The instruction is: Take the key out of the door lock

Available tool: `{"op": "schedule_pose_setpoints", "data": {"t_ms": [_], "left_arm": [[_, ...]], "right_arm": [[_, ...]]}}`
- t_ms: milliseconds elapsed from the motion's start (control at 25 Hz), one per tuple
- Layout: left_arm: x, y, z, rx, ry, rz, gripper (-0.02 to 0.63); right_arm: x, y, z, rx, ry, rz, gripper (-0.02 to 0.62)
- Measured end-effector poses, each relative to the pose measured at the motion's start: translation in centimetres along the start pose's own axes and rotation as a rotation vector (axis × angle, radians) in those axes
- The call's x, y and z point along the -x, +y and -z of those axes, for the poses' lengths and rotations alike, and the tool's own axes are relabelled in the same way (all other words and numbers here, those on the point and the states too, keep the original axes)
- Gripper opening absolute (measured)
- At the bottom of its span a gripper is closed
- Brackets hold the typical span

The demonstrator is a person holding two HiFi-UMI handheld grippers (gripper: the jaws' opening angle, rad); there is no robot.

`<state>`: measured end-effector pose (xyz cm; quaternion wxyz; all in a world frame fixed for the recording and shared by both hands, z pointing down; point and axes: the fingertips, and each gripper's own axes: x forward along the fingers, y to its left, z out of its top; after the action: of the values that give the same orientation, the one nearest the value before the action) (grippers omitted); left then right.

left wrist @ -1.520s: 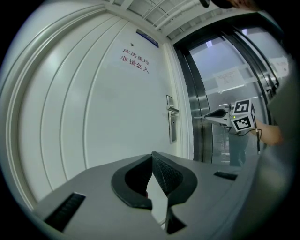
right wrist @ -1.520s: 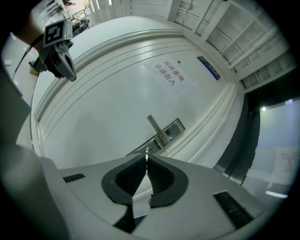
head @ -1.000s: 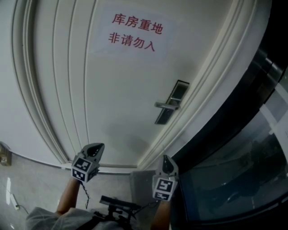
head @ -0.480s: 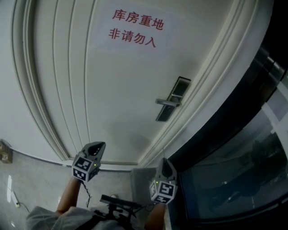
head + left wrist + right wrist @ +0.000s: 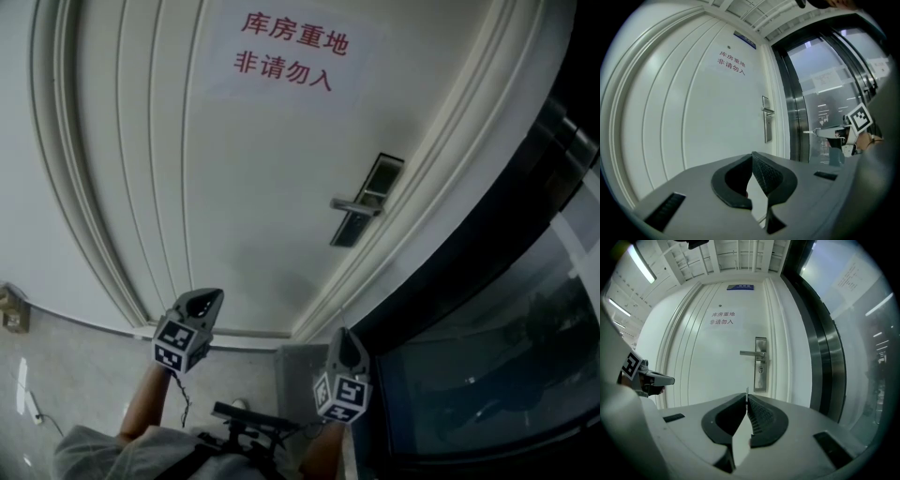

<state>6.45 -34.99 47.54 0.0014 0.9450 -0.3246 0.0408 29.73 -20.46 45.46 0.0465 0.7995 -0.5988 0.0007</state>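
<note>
The white door [image 5: 253, 187] carries a silver lock plate [image 5: 367, 212] with a lever handle [image 5: 354, 205] on its right side. In the right gripper view the lock plate [image 5: 760, 364] and handle [image 5: 751, 353] stand straight ahead, with a small dark keyhole spot [image 5: 761, 370] under the handle; the key is too small to make out. My left gripper [image 5: 208, 296] and right gripper [image 5: 343, 335] are held low, well short of the door. Both have their jaws together, with nothing clearly between them. The left gripper view shows the lock plate [image 5: 767, 125] ahead and to the right.
A sign with red characters [image 5: 286, 52] is stuck high on the door. A dark metal frame with glass panels [image 5: 487, 309] runs along the door's right side. Grey floor [image 5: 75, 375] and a cable [image 5: 26, 405] lie at the lower left.
The head view has drifted slightly, so the door and lock sit a little higher and to the right. The right gripper has shifted slightly. Both stay low and closed.
</note>
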Motion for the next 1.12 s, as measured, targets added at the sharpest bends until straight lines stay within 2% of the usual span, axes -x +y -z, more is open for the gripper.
{"op": "schedule_pose_setpoints", "data": {"t_ms": [1120], "left_arm": [[0.7, -2.0, 0.1, -0.013, 0.013, -0.007, 0.005]], "right_arm": [[1.4, -0.7, 1.3, -0.011, -0.003, -0.032, 0.018]]}}
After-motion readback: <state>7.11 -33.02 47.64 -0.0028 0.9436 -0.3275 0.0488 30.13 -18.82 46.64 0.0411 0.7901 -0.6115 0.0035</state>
